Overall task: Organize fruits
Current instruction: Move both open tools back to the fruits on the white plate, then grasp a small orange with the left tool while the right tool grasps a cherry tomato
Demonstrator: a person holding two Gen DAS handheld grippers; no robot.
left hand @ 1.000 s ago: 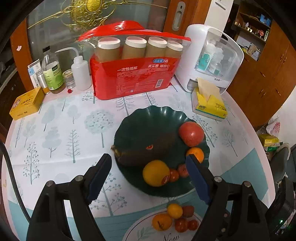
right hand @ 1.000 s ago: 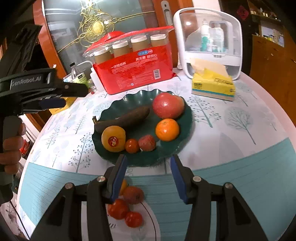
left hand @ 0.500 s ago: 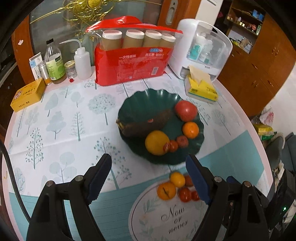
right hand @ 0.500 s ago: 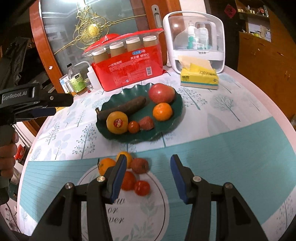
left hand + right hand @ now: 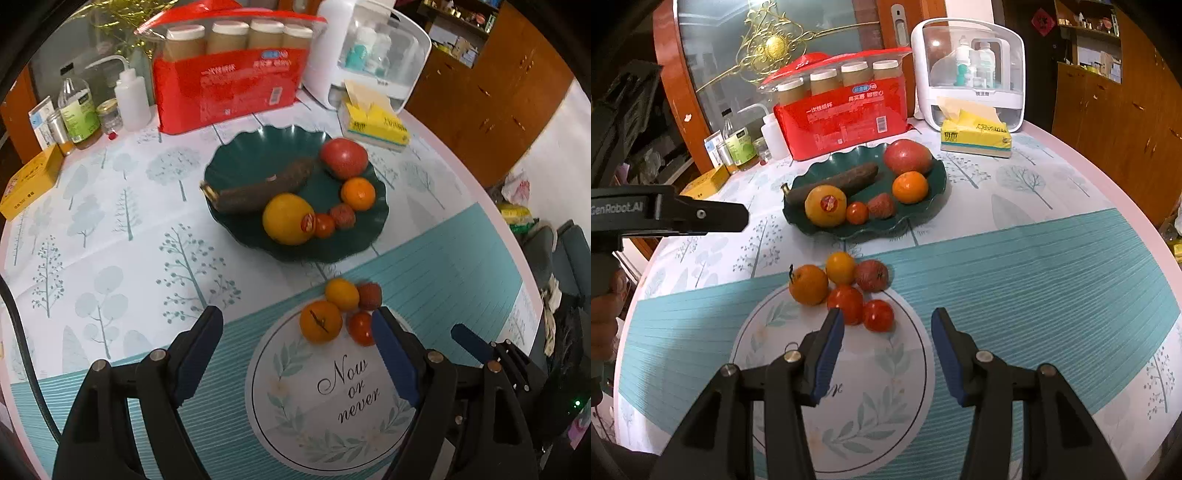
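A round worktop (image 5: 1052, 280) under a cloth printed with pale trees and a teal band fills the room's near side, with wooden cabinets behind it. The landmark is the dark green scalloped plate (image 5: 934, 192) near the middle. On the plate lie a long dark brown fruit, probably an overripe banana (image 5: 846, 179), a big red apple (image 5: 907, 157), an orange (image 5: 910, 187), a yellow stickered fruit (image 5: 825, 206), a small tomato (image 5: 857, 213) and a rough red lychee (image 5: 881, 206).

Just in front of the plate, on the bare cloth, sits the loose cluster: two orange-yellow citrus (image 5: 809, 284), a lychee-like fruit (image 5: 871, 275) and two red tomatoes (image 5: 878, 315), touching one another at the rim of a printed round emblem.

Behind the plate stand a red pack of paper cups (image 5: 846, 114), a white cabinet-like box with a clear door (image 5: 967, 74) and a yellow tissue pack (image 5: 975, 134); to the plate's left-rear are bottles and a yellow carton.

The right tongs (image 5: 886, 347) hang in front of the cluster, blue pads partly spread, nothing between them, the left pad close by the nearer tomato. The left tongs (image 5: 295, 354) are spread wide and empty over the emblem, their right pad just beside a tomato. A hand (image 5: 605, 306) grips the left tool's handle.
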